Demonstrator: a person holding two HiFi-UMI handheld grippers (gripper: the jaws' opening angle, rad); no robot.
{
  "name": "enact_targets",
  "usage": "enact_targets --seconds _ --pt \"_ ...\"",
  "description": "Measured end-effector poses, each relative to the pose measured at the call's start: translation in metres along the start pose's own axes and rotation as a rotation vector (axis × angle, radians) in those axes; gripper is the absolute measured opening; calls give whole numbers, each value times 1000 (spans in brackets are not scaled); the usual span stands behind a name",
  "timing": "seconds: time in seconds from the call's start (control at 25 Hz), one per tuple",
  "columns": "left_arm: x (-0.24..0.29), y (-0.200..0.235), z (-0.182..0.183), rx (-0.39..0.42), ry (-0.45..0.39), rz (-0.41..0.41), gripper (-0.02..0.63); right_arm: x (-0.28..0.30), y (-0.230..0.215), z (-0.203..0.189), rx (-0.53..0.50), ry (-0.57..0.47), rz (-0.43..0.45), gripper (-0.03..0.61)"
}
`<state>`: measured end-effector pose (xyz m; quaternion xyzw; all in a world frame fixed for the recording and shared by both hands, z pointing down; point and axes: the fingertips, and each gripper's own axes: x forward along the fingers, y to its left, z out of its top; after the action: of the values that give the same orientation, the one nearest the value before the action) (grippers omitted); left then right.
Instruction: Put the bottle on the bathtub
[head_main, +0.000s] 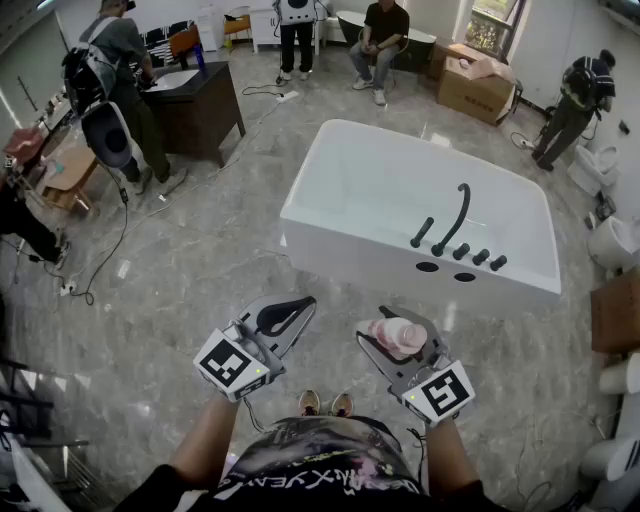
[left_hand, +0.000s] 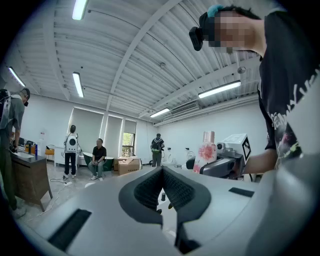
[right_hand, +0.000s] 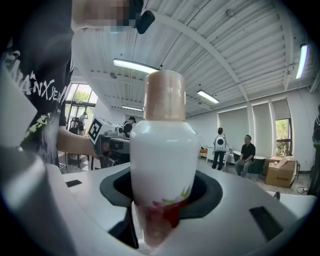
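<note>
**Obs., L to R**

- Left gripper (head_main: 296, 304): jaws closed tip to tip, nothing between them (confirmed in its own view (left_hand: 162, 172)). Held level, idle, beside the right one.
- Right gripper (head_main: 402, 330): clamped on the bottle (head_main: 392, 334), about half open. The bottle is in the air in front of the person, well short of the tub.
- Bathtub (head_main: 340, 250): white, ahead and to the right. Its near right ledge carries a black faucet (head_main: 455, 215) plus knobs.

**Step in hand (judgement):** carrying the bottle to the tub; nothing placed yet.

To do it well:
- Keep the bottle upright and the grip unchanged while walking over.
- Aim for a bare, flat stretch of rim clear of the faucet and knobs.
- Bring the base down flat onto the rim before opening the jaws.
- The body looks smooth and the grip sits low on it, so it may tip if it's let go early or on the curved rim edge.
- The left gripper isn't needed; keep it out of the path.

**View vs view**

- Head view: the only one giving the tub layout and the gap between bottle and tub. The bottle shows just as a pink/white blob.
- Left gripper view: side-on look at the bottle (left_hand: 206, 150), upright in the right gripper (left_hand: 220, 162), with red floral print and pale cap.
- Right gripper view: the bottle (right_hand: 164, 150) fills the frame, with a tan cap and white body; the jaws (right_hand: 162, 200) hold its lower part. No tub seen here.
</note>
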<state>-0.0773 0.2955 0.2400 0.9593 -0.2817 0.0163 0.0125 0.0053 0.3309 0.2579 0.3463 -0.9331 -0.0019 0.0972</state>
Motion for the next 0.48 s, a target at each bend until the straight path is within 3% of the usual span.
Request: enact_targets --seconds 0.08,0.32,0.48 --pt "1 1 0 1 0 -1 11 2 -3 6 -11 -44 -12 213" --pt "2 2 -1 3 -1 -1 11 4 -4 7 -19 -50 -14 213" --pt "2 1 -2 3 -1 -3 11 2 1 -3 -10 4 5 213"
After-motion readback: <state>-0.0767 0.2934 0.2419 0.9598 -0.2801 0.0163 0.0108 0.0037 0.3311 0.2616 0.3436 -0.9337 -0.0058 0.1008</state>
